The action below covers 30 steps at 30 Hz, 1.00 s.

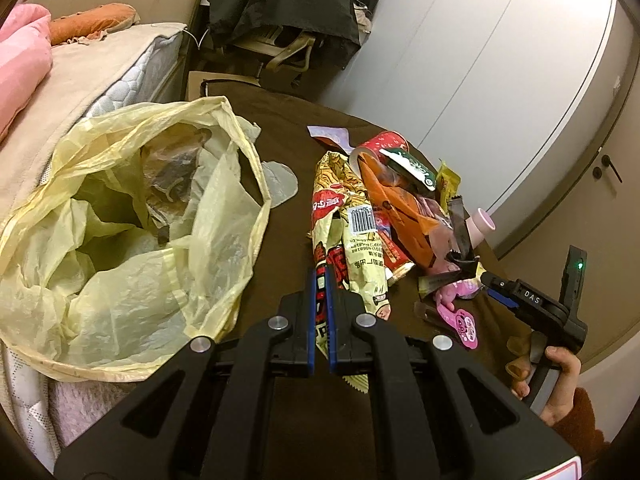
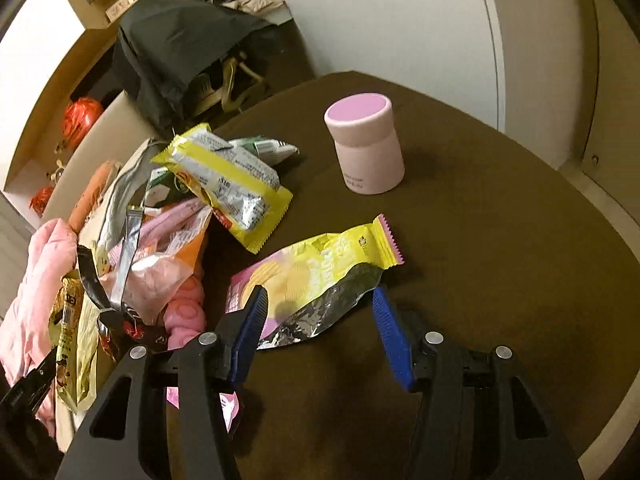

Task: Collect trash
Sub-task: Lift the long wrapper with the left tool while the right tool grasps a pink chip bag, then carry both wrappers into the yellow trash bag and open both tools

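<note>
My left gripper is shut on a long yellow and red snack wrapper, whose lower end passes between the blue pads. An open yellow plastic bag lies just to its left. A pile of wrappers covers the brown table to its right. My right gripper stands open low over a yellow and pink wrapper with a torn foil end. That wrapper lies flat between the spread fingers, and the pads do not press on it. The right gripper also shows from the side, held by a hand.
A pink lidded cup stands upright beyond the right gripper. A yellow biscuit wrapper tops the pile on the left. A bed with pink bedding borders the bag. A chair draped in a dark coat stands behind the table.
</note>
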Motion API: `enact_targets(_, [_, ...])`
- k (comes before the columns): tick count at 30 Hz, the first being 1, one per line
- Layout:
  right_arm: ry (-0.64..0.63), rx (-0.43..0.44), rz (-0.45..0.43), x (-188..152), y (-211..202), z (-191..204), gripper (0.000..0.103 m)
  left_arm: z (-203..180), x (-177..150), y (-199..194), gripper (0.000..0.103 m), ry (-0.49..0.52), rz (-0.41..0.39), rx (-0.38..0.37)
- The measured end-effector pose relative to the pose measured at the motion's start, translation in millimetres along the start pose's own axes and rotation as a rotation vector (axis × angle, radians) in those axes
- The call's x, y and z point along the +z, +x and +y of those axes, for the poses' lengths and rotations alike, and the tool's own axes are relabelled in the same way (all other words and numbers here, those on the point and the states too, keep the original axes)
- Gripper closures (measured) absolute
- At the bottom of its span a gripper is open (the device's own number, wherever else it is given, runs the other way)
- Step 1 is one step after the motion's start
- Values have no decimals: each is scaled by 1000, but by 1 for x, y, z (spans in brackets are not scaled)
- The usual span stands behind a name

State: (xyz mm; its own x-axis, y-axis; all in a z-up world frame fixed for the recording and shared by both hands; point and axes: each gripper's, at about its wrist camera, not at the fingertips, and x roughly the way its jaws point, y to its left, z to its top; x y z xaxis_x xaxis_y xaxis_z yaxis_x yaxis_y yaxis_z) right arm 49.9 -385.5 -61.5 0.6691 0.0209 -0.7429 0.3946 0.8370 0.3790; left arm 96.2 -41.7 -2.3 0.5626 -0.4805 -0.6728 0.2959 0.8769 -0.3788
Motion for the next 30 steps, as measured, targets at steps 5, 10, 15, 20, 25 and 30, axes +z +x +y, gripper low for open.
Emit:
enact_targets(5, [78,32,20,2,10,-17,51,4,3,7,99,-11,8,-5])
enact_targets(10, [44,17,9,11,25,-13,51,-1,5,14,99,3,20,-8])
enact_targets(15, [-18,23,21,21,34,-6,75,-2,5,17,99,3,24,-4])
enact_targets(20, [-125,39,-41,30,14,12,88,2,5,11,99,-4,9,6])
enact_targets(25, [-196,62,-129,47,-24,34,95,3,10,-5,99,-6,-38,12])
enact_targets(30, [-297,102,-252,65,-72,70,95,3,19,-29,99,5,-104,37])
